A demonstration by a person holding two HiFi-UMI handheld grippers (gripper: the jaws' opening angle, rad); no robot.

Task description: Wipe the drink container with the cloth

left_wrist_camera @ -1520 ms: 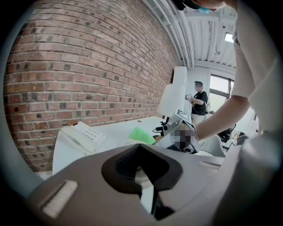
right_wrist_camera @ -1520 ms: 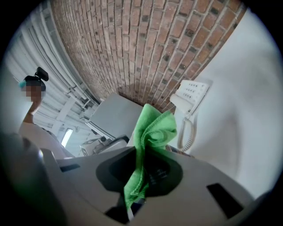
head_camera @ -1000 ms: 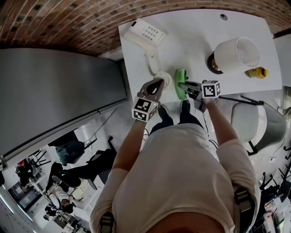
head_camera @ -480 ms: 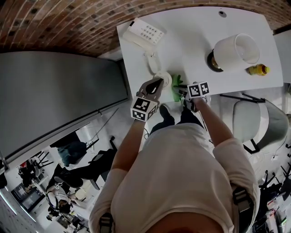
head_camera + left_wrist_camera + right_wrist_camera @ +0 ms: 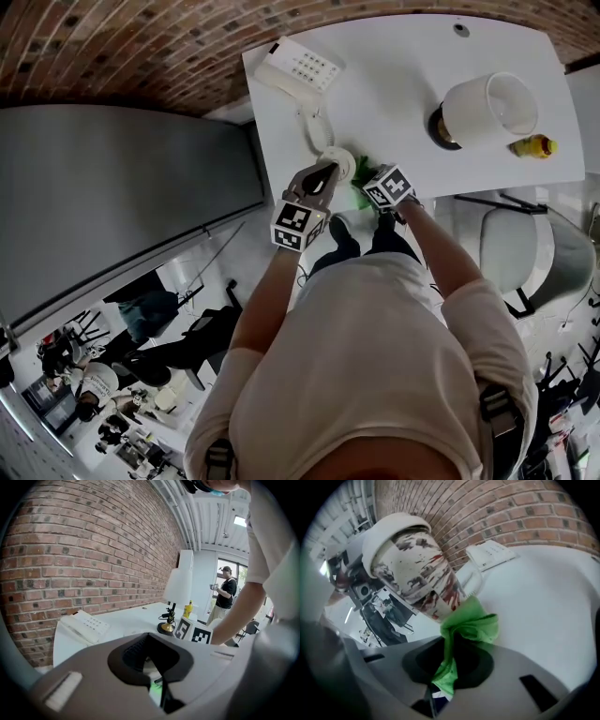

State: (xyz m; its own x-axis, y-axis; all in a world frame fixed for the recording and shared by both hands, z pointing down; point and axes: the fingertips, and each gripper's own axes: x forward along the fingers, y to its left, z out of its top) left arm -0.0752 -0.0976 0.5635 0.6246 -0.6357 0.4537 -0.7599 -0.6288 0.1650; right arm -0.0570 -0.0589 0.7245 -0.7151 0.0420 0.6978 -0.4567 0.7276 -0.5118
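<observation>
The drink container is a paper cup [image 5: 415, 571] with a white lid and red and dark smears, held tilted off the desk. My left gripper [image 5: 327, 172] is shut on the cup [image 5: 338, 163] near the desk's front edge. My right gripper [image 5: 369, 188] is shut on a green cloth [image 5: 469, 624], whose bunched end touches the cup's lower side. In the head view only a sliver of the cloth [image 5: 360, 180] shows beside the right gripper's marker cube. In the left gripper view the gripper's own body hides the jaws.
The white desk [image 5: 394, 66] carries a white desk phone [image 5: 300, 64] at its back left, a lamp with a white shade [image 5: 487, 108] at the right and a yellow bottle [image 5: 531, 146] beside it. An office chair [image 5: 525, 248] stands to my right. A person [image 5: 228, 592] stands far off.
My right gripper has moved left with the green cloth, up against the cup. The cloth now lies mostly under the marker cube. The left gripper and cup have held still.
</observation>
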